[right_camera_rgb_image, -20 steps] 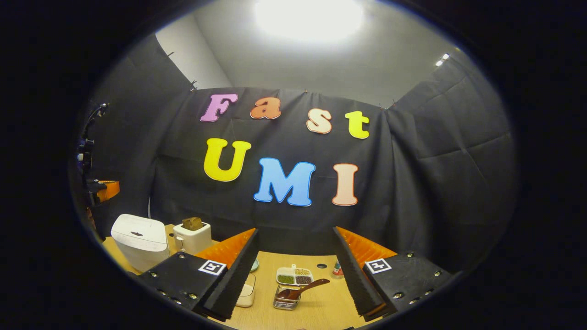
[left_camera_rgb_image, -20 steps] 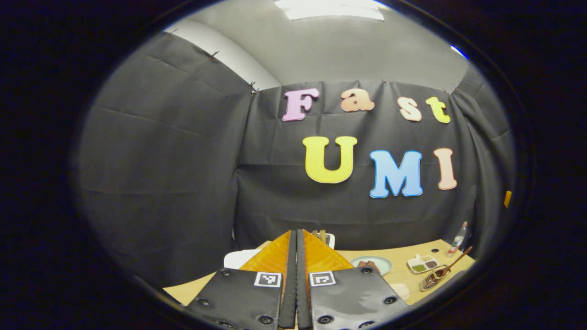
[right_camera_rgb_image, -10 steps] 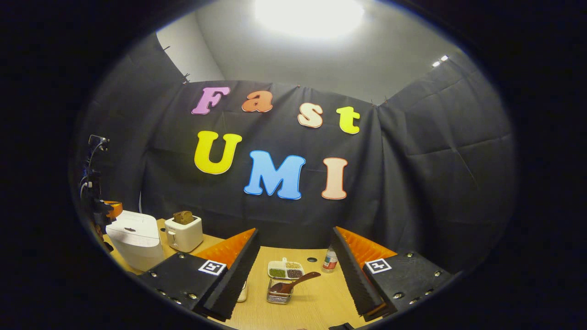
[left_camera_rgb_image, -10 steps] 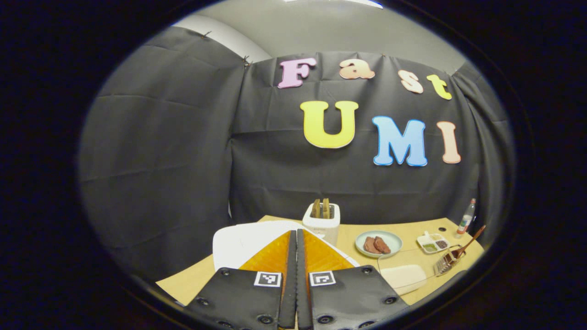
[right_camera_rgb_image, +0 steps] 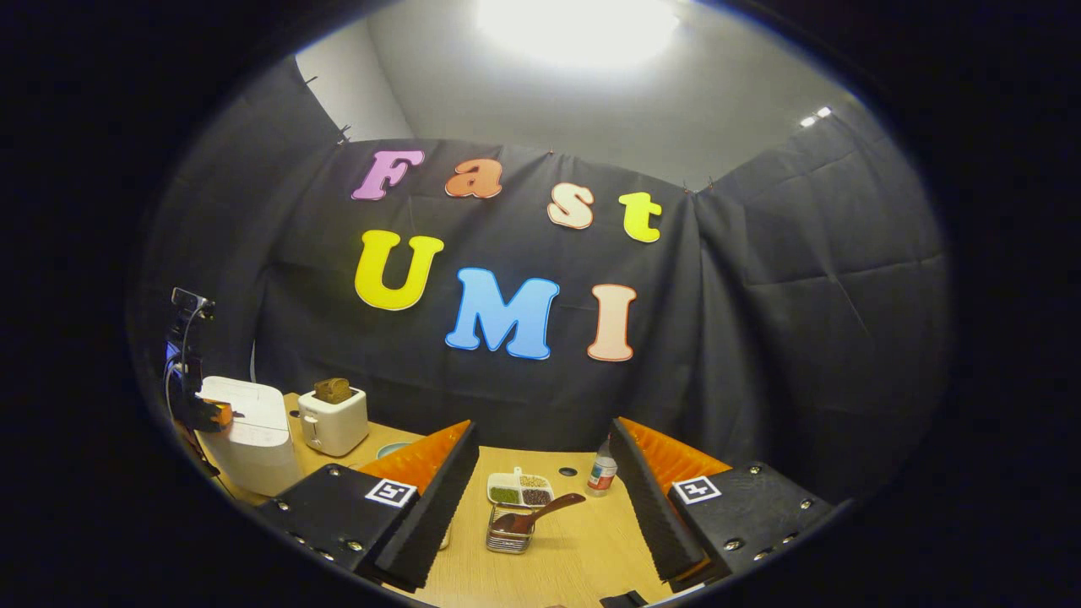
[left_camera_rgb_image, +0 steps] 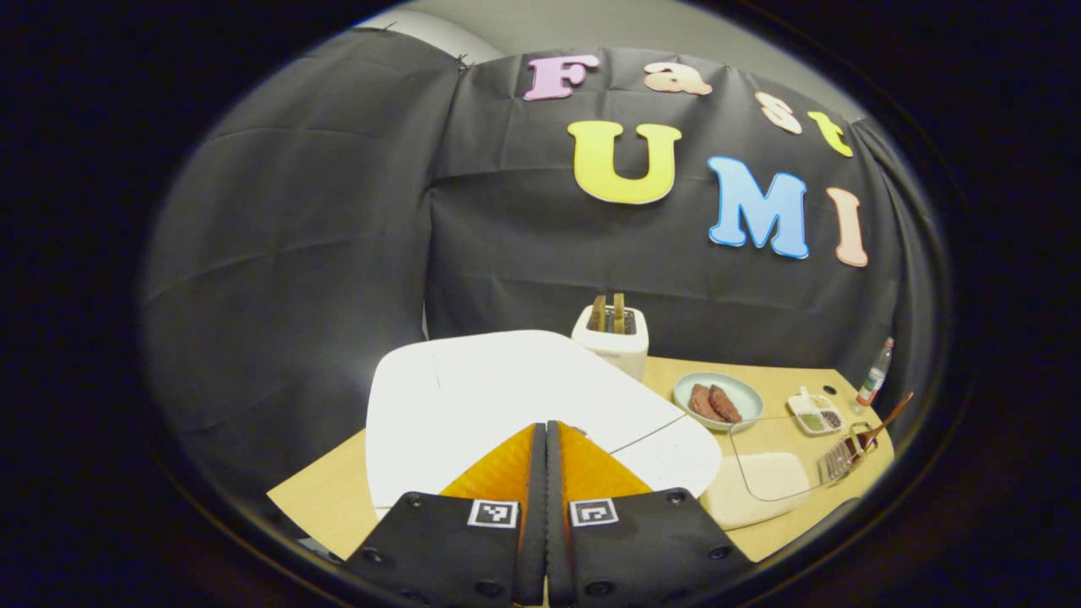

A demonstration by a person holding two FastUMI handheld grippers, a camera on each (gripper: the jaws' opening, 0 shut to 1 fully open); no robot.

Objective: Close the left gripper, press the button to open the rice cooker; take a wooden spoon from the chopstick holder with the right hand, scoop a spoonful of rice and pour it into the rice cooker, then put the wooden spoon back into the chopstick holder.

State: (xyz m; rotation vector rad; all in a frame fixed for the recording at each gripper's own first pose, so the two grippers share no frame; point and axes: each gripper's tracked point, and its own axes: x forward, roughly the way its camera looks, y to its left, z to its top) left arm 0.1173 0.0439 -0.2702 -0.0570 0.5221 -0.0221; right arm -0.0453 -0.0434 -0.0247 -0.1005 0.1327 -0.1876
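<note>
Rice cooker [left_camera_rgb_image: 507, 397] sits center-low in the left gripper view, white lid down, filling the area just above the left gripper [left_camera_rgb_image: 545, 507]. Left gripper jaws clenched, pads pressed flat together with nothing between them, tips over the lid's near part; can't tell whether they touch it. The button itself isn't distinguishable from here. In the right gripper view the rice cooker [right_camera_rgb_image: 249, 435] is at lower left of the frame, with the left gripper's orange part [right_camera_rgb_image: 221, 414] right at its top front edge. Wooden spoon [right_camera_rgb_image: 540, 513] lies tilted in the wire chopstick holder [right_camera_rgb_image: 507, 536], bowl end down in the holder, handle pointing up-right; both sit low center, between the right gripper's fingers. Right gripper [right_camera_rgb_image: 545, 498] is released, jaws wide apart, holding nothing, well short of the spoon. In the left gripper view the spoon [left_camera_rgb_image: 882, 420] and holder [left_camera_rgb_image: 844, 456] are at the far right edge. Glass container of rice [left_camera_rgb_image: 773, 473] is lower right in the left gripper view, just right of the cooker. Toaster [left_camera_rgb_image: 611, 338] with two slices up stands behind the cooker, touching or nearly so. Plate [left_camera_rgb_image: 718, 401] with brown pieces is right of the toaster. Small divided dish [right_camera_rgb_image: 519, 490] of beans sits just behind the holder, small bottle [right_camera_rgb_image: 601, 473] to its right. All on a wooden table [right_camera_rgb_image: 583, 553].
</note>
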